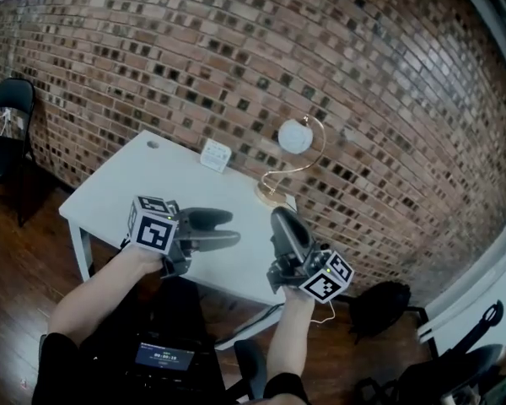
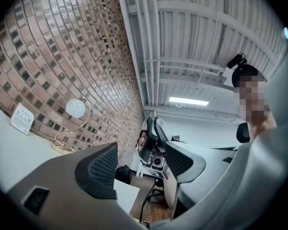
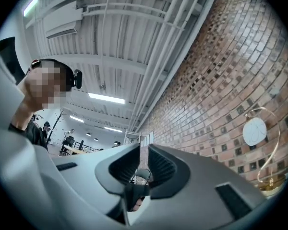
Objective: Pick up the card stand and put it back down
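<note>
The gold wire card stand with a round white disc (image 1: 295,137) stood on the white bench (image 1: 152,194) against the brick wall (image 1: 236,57). A small white square sign (image 1: 215,154) leaned left of it. Short of the stand, the left gripper (image 1: 234,228) gaped empty, and the right gripper (image 1: 280,218) was barely parted and also empty.

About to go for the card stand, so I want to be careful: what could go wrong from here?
1. The card stand is thin wire on a small base, close to the far corner of the table. A sideways nudge could tip it or push it off.
2. The right claw shows only a narrow gap, so it may bump the wire rather than straddle it.
</note>
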`<state>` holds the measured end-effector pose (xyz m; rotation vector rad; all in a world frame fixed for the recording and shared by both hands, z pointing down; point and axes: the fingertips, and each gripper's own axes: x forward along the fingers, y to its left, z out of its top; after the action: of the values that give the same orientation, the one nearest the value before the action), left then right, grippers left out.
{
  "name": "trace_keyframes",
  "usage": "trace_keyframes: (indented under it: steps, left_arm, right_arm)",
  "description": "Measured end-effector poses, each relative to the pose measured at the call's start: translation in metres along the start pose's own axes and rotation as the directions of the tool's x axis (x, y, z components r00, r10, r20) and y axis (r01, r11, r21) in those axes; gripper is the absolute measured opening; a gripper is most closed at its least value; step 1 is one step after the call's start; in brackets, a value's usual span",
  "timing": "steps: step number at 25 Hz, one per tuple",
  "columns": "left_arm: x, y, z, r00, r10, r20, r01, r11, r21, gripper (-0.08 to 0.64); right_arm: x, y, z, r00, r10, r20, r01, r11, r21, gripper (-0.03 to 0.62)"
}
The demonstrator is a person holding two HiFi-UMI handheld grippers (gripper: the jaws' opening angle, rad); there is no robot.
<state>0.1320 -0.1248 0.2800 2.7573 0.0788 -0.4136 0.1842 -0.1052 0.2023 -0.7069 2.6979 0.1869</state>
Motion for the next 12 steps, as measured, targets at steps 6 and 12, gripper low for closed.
trace_keyframes:
  steps: [6, 12]
  left_arm:
    - [-0.002, -0.001, -0.009, 1.0, 0.002, 0.002, -0.002, 1.0, 0.003, 0.299]
    - [-0.006, 0.001, -0.011, 1.0, 0.011, -0.005, -0.011, 1.0, -0.011, 0.301]
  right_arm:
    - [-0.018, 0.03, -0.007, 0.998, 0.037, 0.05, -0.036, 0.999, -0.027, 0.063]
    - [-0.029, 0.041, -0.011, 0.997, 0.028, 0.078, -0.023, 0.998, -0.067, 0.063]
